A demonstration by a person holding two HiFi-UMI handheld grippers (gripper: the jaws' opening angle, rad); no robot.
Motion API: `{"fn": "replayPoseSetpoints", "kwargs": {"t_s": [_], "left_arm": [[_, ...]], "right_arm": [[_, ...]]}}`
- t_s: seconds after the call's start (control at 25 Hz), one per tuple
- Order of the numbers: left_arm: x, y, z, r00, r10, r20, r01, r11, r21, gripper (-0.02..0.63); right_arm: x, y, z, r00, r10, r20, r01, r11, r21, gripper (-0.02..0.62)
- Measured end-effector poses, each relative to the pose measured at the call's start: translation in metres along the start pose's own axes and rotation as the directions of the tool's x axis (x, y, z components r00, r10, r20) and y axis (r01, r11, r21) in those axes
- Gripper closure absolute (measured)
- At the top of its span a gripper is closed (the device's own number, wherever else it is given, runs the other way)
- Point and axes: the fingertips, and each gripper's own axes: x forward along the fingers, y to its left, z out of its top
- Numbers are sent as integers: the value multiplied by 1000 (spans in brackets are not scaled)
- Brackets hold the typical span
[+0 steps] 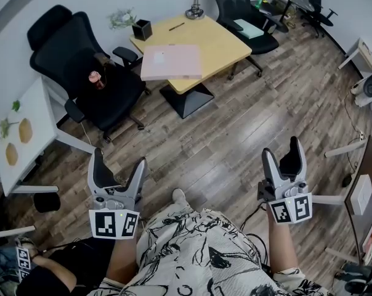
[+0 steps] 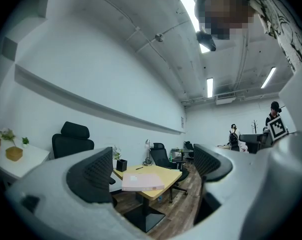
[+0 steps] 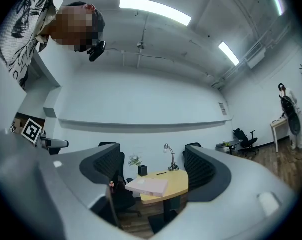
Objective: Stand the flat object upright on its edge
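So the flat pink box [image 1: 171, 61] is lying face-down-flat on the counter [image 1: 220, 42], a rounded, pale yellow wood top on a black pedestal base. The box looks like thin matte card, rectangular, with a small lighter label patch on top. It sits on the 8 o'clock side of the counter top, right at the edge.

Count-wise: one box, one counter, two grippers, and three black mesh-and-padding office chairs [image 1: 81, 66] scattered around. Also on the counter are one shiny metal lamp [image 1: 194, 5] at 12 o'clock, one square black pot [image 1: 141, 29] with a leafy sprig in it at 10 o'clock, and one dark pen [image 1: 177, 26] between them. The floor [image 1: 235, 134] is grey-brown wood plank.

Both grippers are grey plastic with black ribbed pads, held out in front of the person and well apart from the counter. The left gripper [image 1: 119, 165] has its jaws spread wide with nothing between them, and the box lies off at about 1 o'clock from it. The right gripper [image 1: 283, 156] is the same deal, jaws wide apart and empty, with the box at roughly 10 o'clock. In each gripper's view the box shows far off, framed in the gap between the pads, not touched by anything.
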Motion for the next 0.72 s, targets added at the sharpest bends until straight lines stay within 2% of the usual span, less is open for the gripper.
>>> {"fn": "replayPoseSetpoints", "kwargs": {"t_s": [0.2,0.36,0.72], "left_arm": [[9,24,1,1000,-23,-4,23,1000,-17,112],[16,38,-1,999,-35,-6,35,999,-34,110],[32,34,-16,997,-77,-18,76,995,-58,103]], "right_arm": [[9,20,-4,1000,-26,-3,26,1000,-6,196],[12,39,-16,999,-15,-32,15,1000,-8,196],[14,32,-22,997,-54,-49,53,998,-21,192]]}}
